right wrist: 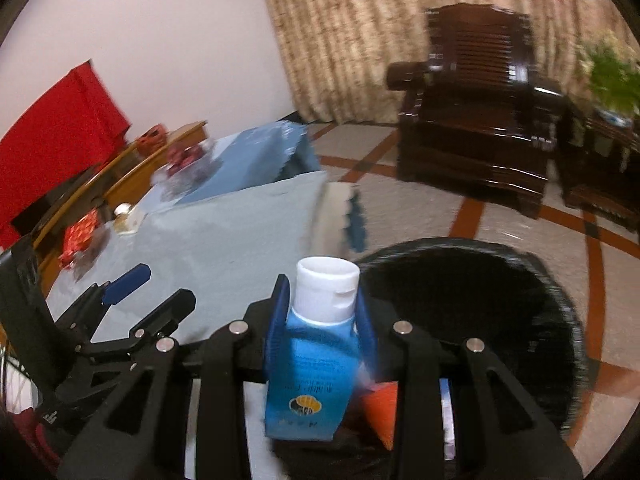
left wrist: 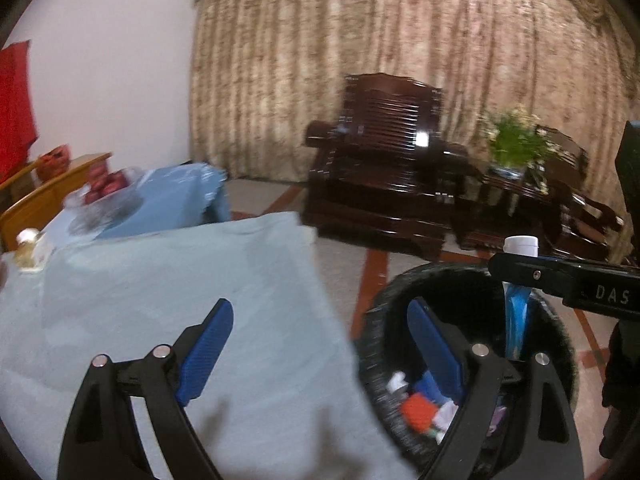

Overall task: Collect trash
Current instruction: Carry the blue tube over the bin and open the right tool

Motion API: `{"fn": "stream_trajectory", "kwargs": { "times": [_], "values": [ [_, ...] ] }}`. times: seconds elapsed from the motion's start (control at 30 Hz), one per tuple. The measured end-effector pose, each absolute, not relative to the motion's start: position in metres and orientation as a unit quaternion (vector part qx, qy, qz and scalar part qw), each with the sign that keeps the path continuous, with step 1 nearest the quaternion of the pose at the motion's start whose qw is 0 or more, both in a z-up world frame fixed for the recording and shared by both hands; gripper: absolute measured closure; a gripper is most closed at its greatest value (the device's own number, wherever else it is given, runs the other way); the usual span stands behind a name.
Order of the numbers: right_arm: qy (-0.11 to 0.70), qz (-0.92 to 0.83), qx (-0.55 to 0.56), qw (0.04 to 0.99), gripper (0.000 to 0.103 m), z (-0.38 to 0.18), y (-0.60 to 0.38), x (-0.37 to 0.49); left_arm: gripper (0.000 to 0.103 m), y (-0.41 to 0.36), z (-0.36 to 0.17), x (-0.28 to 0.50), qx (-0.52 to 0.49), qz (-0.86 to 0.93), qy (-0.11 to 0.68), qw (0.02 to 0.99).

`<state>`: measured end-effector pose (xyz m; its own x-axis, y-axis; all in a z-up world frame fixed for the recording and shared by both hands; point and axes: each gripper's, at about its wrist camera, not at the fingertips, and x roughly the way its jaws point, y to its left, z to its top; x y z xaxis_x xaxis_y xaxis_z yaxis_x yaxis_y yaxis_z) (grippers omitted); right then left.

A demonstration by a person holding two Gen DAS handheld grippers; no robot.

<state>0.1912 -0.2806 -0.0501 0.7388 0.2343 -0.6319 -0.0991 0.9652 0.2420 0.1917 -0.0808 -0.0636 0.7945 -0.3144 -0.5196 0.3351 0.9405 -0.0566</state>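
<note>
Setting: living room with a tiled floor; a table under a pale blue cloth (left wrist: 168,300) sits just beside a black trash bin (left wrist: 400,292).
Right gripper (right wrist: 322,308): clamped on a blue tube (right wrist: 308,376) with a white flip cap, held cap-up over the near rim of the bin.
Left gripper (left wrist: 320,344): fingers spread apart, holding nothing, hovering over the table edge and the bin's rim.
Done so far: the bin already holds several scraps, among them an orange piece (left wrist: 418,410) and white and blue bits.
In hand: the tube seems ready to drop; releasing it should finish this item.
Left to do: farther along the table stand a small white-capped bottle (left wrist: 28,248) and red wrappers (right wrist: 80,236); whether they count as trash I cannot tell.
Background: dark wooden armchair (left wrist: 384,172), green plant (left wrist: 516,144), beige curtain.
</note>
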Motion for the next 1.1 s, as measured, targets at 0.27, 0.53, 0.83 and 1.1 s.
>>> {"fn": "stream_trajectory", "kwargs": {
  "times": [0.27, 0.53, 0.83, 1.1],
  "values": [
    [0.357, 0.034, 0.109, 0.927, 0.071, -0.070, -0.341, 0.189, 0.016, -0.153, -0.070, 0.203, 0.039, -0.222, 0.274, 0.935],
    [0.347, -0.004, 0.120, 0.930, 0.026, -0.083, -0.365, 0.179, 0.016, -0.175, -0.070, 0.197, 0.054, -0.235, 0.270, 0.932],
    [0.323, -0.005, 0.119, 0.939, 0.007, -0.068, -0.355, 0.159, 0.013, -0.160, -0.053, 0.188, 0.044, -0.228, 0.261, 0.937],
    [0.304, 0.018, 0.091, 0.948, 0.005, -0.042, -0.325, 0.137, 0.006, -0.128, -0.027, 0.168, 0.024, -0.210, 0.245, 0.946]
  ]
}}
